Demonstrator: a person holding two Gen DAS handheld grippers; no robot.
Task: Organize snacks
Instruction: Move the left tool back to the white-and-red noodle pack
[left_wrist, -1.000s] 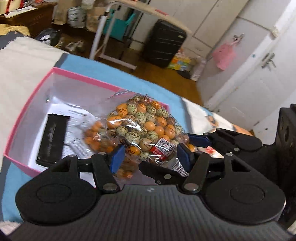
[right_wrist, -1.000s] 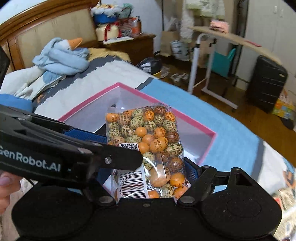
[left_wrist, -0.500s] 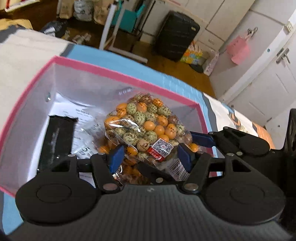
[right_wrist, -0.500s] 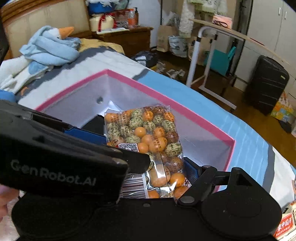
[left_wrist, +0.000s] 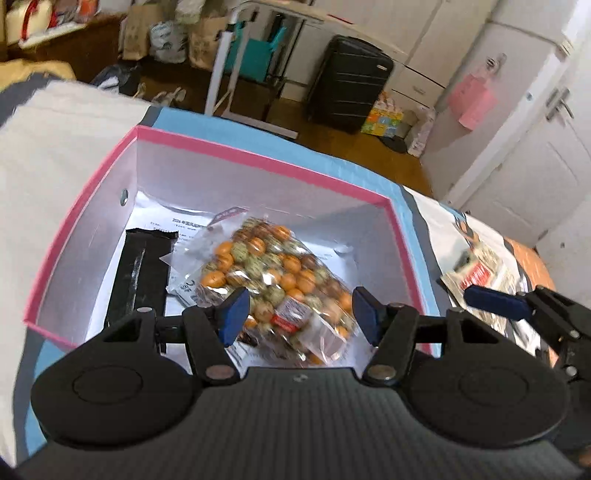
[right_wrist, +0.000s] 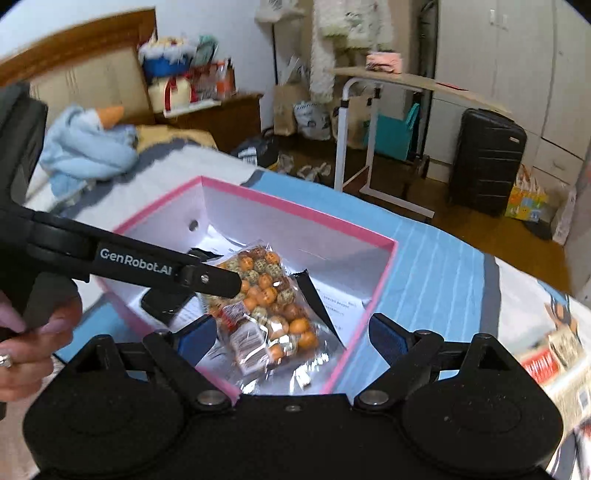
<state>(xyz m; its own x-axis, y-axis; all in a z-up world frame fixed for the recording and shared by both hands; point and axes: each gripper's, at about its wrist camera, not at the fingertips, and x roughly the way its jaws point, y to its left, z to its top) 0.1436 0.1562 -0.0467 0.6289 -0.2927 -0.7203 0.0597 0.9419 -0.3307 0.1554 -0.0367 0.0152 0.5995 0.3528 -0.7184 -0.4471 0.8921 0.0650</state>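
Observation:
A clear bag of orange and green candy balls (left_wrist: 275, 280) lies inside the pink-rimmed white box (left_wrist: 258, 158), on printed paper, next to a black snack packet (left_wrist: 138, 275). My left gripper (left_wrist: 299, 314) is open and empty, just above the near end of the bag. My right gripper (right_wrist: 291, 336) is open and empty, above the box's near rim, with the bag (right_wrist: 266, 295) lying loose below it. The left gripper's arm (right_wrist: 133, 264) crosses the right wrist view over the box (right_wrist: 317, 221).
The box sits on a blue and white bedcover (right_wrist: 424, 258). More snack packets (left_wrist: 476, 273) lie on the bed to the right of the box. A blue plush toy (right_wrist: 88, 147) lies at the bed's head. A suitcase (left_wrist: 347, 92) and folding table (right_wrist: 388, 110) stand on the floor beyond.
The right gripper opened and let go of the candy bag, which dropped into the box. Both grippers have pulled back and up from it.

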